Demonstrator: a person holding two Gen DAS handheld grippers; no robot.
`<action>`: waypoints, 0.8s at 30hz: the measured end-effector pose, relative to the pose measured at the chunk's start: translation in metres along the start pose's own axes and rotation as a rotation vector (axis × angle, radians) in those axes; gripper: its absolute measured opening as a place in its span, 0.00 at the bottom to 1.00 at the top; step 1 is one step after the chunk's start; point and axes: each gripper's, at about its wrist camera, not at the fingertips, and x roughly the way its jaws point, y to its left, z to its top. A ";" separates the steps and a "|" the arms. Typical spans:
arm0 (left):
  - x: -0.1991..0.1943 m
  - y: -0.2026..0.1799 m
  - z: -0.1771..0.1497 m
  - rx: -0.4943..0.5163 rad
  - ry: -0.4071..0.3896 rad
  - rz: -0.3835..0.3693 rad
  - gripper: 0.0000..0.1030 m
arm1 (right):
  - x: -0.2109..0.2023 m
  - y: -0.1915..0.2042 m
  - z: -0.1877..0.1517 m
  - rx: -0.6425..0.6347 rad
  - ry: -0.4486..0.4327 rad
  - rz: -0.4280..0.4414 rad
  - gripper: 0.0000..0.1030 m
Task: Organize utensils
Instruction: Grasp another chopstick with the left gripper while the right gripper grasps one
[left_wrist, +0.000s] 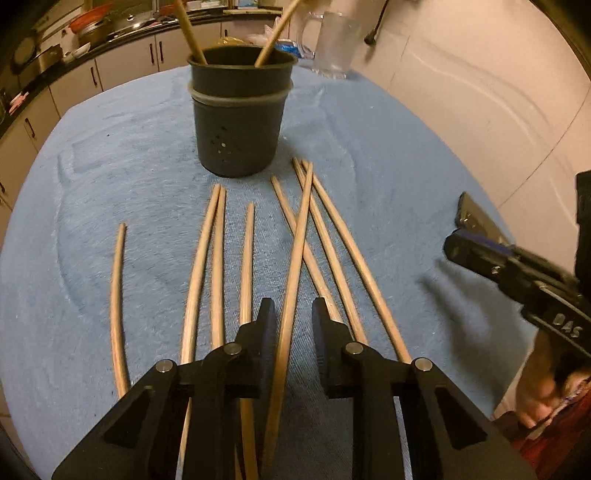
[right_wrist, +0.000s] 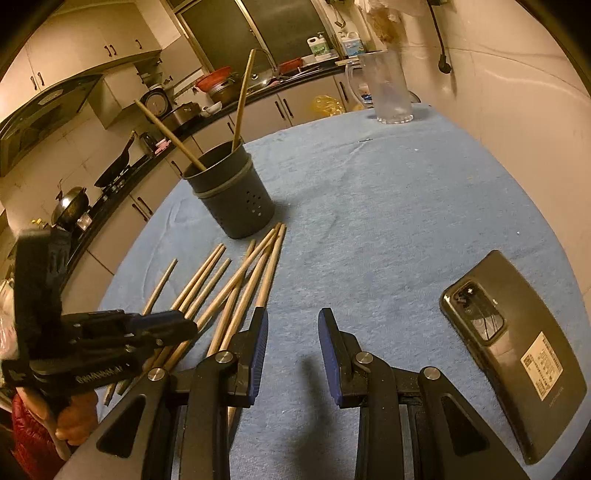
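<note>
A dark utensil holder (left_wrist: 240, 122) stands upright on the blue cloth with two chopsticks (left_wrist: 190, 33) leaning in it; it also shows in the right wrist view (right_wrist: 236, 199). Several wooden chopsticks (left_wrist: 218, 258) lie loose on the cloth in front of it, some crossed. My left gripper (left_wrist: 293, 314) is open low over them, its jaws on either side of one long crossed chopstick (left_wrist: 295, 266). My right gripper (right_wrist: 293, 332) is open and empty above bare cloth, to the right of the chopsticks (right_wrist: 240, 291). It shows at the right in the left wrist view (left_wrist: 458, 236).
A black phone (right_wrist: 513, 350) lies face down on the cloth at the right. A clear glass pitcher (right_wrist: 388, 88) stands at the table's far edge. Kitchen counters with pots (right_wrist: 218, 86) run behind the table on the left. A wall (right_wrist: 517, 92) is on the right.
</note>
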 end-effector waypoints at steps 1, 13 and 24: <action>0.004 0.000 0.002 0.001 0.007 0.012 0.19 | 0.001 0.001 0.001 -0.001 0.001 0.001 0.30; 0.027 -0.005 0.040 -0.012 0.014 0.045 0.07 | 0.010 -0.002 0.010 0.035 0.039 -0.001 0.30; -0.042 0.048 0.002 -0.199 -0.138 -0.067 0.06 | 0.039 0.008 0.033 0.061 0.149 0.015 0.30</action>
